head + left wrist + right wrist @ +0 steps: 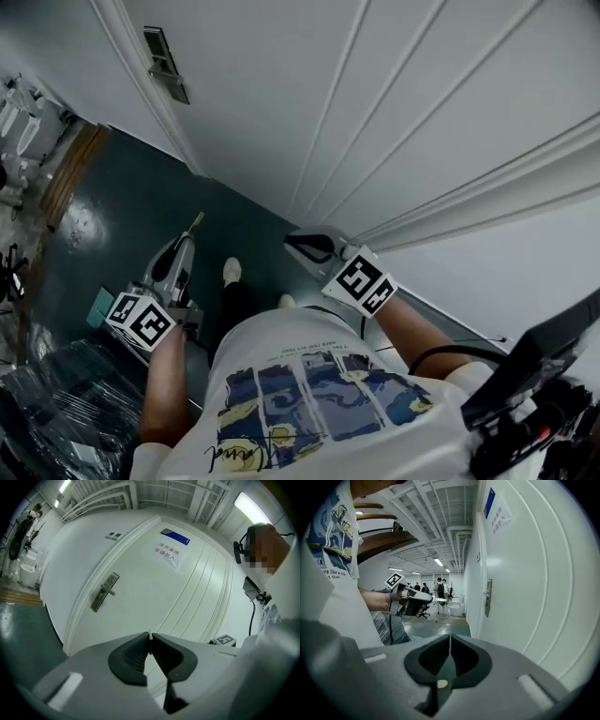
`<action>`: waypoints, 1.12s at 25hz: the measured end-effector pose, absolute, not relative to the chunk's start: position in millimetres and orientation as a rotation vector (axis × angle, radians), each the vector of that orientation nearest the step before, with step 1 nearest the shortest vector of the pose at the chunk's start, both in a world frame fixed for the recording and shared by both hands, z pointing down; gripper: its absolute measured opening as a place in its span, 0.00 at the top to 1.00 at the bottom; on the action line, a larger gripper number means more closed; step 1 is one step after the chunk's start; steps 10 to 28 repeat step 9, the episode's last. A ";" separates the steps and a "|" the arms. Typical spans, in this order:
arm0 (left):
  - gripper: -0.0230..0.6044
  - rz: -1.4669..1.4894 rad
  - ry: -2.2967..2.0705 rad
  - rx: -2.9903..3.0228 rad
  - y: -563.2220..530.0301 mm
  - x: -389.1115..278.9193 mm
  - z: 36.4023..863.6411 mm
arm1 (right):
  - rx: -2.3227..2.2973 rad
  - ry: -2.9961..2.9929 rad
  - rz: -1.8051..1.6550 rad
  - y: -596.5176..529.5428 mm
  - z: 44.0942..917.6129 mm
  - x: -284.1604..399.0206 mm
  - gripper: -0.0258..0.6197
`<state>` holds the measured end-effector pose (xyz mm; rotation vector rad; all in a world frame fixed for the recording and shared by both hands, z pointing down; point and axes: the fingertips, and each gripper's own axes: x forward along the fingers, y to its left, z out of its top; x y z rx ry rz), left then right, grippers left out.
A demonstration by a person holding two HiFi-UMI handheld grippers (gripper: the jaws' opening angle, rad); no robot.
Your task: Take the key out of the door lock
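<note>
Evidently the pull is done: my left hand-held gripper [190, 238] pinches the key [197, 221] between nearly closed jaws, its tip poking out, well apart from the door lock [105, 591]. My right hand-held gripper [449, 641] is closed on nothing, beside the door [525, 597]. I judge that little remains beyond keeping hold of the key.

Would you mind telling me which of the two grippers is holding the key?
The left gripper: the thin key sticks out from its closed jaws, while the right gripper is shut on nothing.
</note>
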<state>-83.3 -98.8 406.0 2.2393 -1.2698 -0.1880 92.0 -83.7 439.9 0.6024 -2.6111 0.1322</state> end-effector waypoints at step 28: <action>0.92 -0.217 -1.228 2.204 -109.3 -118.1 419.5 | 0.600 -2.562 0.141 -89.4 447.2 60.1 0.94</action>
